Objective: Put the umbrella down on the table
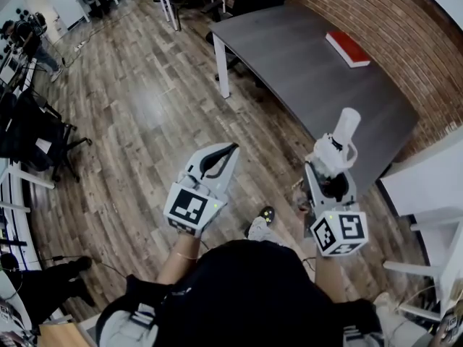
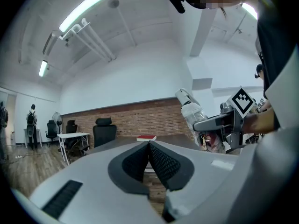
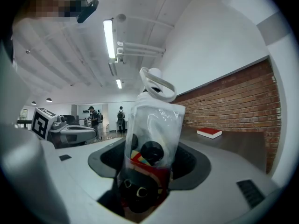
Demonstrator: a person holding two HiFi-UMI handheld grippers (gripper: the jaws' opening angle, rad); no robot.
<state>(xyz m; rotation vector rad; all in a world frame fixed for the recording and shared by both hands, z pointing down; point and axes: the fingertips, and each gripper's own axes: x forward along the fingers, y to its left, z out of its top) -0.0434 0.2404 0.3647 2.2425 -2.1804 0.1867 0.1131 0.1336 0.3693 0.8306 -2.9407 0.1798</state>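
Note:
The folded umbrella (image 3: 152,139) is wrapped in a clear plastic sleeve, with a white handle and loop on top. My right gripper (image 3: 150,164) is shut on its lower part and holds it upright. In the head view the umbrella (image 1: 340,139) rises from the right gripper (image 1: 329,176), near the front edge of the grey table (image 1: 304,56). My left gripper (image 2: 149,146) has its pads together with nothing between them. In the head view the left gripper (image 1: 228,150) is over the wooden floor, left of the table. The left gripper view shows the umbrella (image 2: 189,107) at the right.
A red book (image 1: 348,48) lies at the far side of the table, by the brick wall (image 1: 405,27). A black office chair (image 2: 103,129) and a white desk (image 2: 74,135) stand beyond. White furniture (image 1: 427,179) stands to the right. People are at the far end of the room.

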